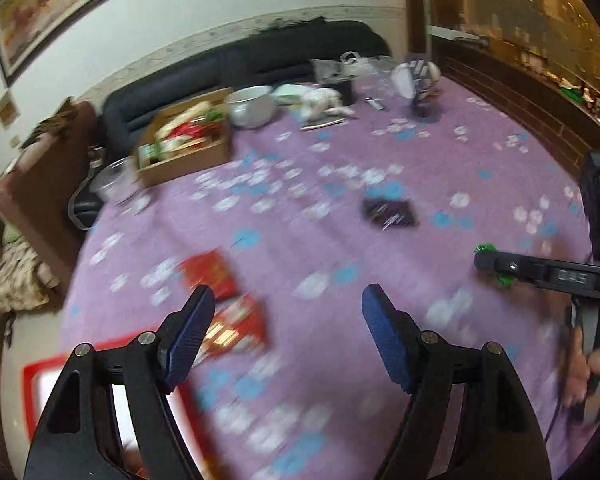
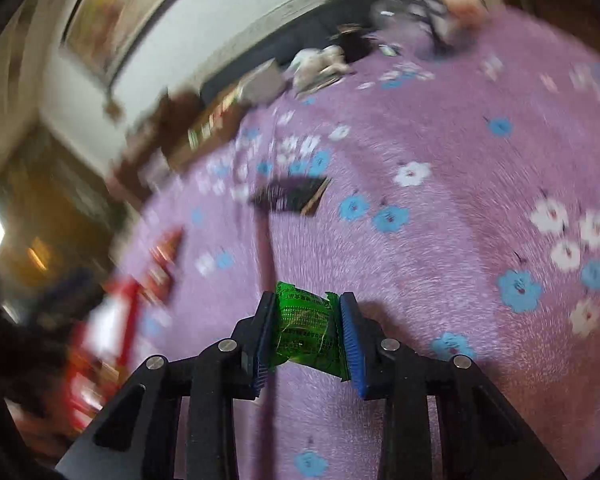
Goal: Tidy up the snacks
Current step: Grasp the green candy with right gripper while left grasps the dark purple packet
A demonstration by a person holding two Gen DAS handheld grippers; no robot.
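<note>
My right gripper [image 2: 306, 330] is shut on a small green snack packet [image 2: 304, 326], its blue pads pressing both ends just above the purple flowered cloth [image 2: 440, 140]. The same green packet [image 1: 485, 249] shows in the left wrist view beside the right gripper's black fingers [image 1: 496, 266]. My left gripper [image 1: 288, 306] stands open with nothing between its fingers, above the cloth. Two red snack packets [image 1: 212, 274] [image 1: 240, 330] lie just left of its left finger. A dark snack packet [image 1: 388, 212] lies mid-table, seen too as the dark packet [image 2: 292, 196].
A red-rimmed white tray [image 1: 44, 368] sits at the table's near left edge. A cardboard box [image 1: 184, 146] full of snacks, a white pot [image 1: 252, 106], a clear bowl [image 1: 114, 180] and clutter stand along the far side. A hand [image 1: 592, 364] holds the right gripper.
</note>
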